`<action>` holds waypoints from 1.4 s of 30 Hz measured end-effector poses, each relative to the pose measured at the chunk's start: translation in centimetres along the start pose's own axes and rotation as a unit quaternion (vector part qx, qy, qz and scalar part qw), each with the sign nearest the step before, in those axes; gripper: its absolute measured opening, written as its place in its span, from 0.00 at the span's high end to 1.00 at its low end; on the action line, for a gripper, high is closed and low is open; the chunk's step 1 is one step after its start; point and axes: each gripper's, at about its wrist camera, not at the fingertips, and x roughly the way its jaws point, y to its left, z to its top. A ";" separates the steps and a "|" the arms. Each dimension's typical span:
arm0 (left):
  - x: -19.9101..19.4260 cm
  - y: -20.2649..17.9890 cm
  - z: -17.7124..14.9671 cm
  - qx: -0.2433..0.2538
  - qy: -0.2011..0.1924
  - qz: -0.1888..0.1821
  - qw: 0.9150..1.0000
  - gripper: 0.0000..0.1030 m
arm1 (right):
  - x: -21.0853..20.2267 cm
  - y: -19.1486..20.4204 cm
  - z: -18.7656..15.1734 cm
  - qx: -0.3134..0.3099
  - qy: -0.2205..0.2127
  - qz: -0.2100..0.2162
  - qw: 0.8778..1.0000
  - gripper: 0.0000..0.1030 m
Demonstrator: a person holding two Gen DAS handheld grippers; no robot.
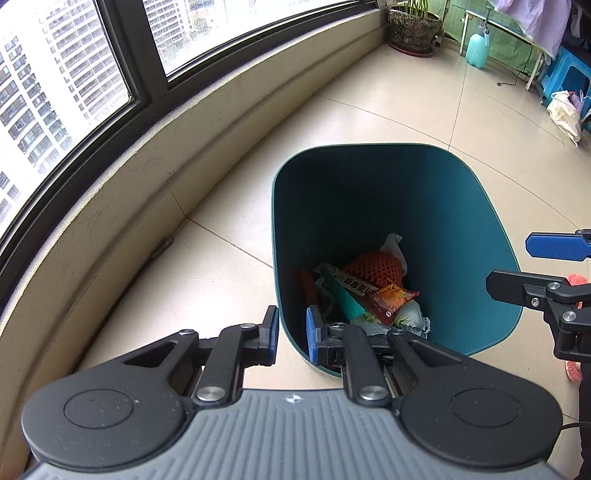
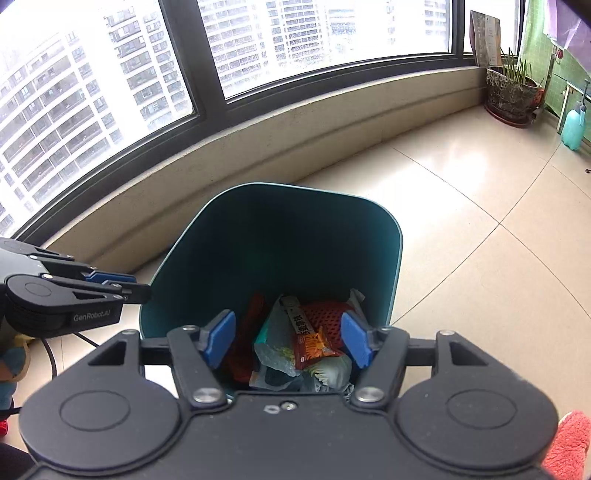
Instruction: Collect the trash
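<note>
A pale tiled floor (image 1: 388, 96) runs beside a low curved wall under big windows (image 2: 122, 74) that look out on tower blocks. The left gripper (image 1: 291, 332) has its blue pads (image 1: 274, 334) close together on either side of the near rim of the teal bin (image 1: 461, 206), one outside the wall and one inside; whether they actually pinch the rim is hard to judge from here, since a narrow gap shows on each side. The right gripper (image 2: 288, 339) hangs over the bin's mouth with its jaws well apart and nothing between them. Down in the bin lies the trash: an orange foam net (image 1: 376, 264), a red-brown snack wrapper (image 2: 314, 345), a printed paper strip (image 1: 354, 284) and crumpled pale plastic (image 2: 273, 354). Farther off, by the far wall, stand a potted plant (image 1: 413, 26) and a light green spray bottle (image 1: 477, 50).
</note>
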 end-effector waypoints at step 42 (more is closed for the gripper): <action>-11.5 -1.5 -8.6 0.019 -0.195 -0.028 0.980 0.21 | -7.2 5.3 -5.9 0.072 -0.132 -0.033 0.988 0.00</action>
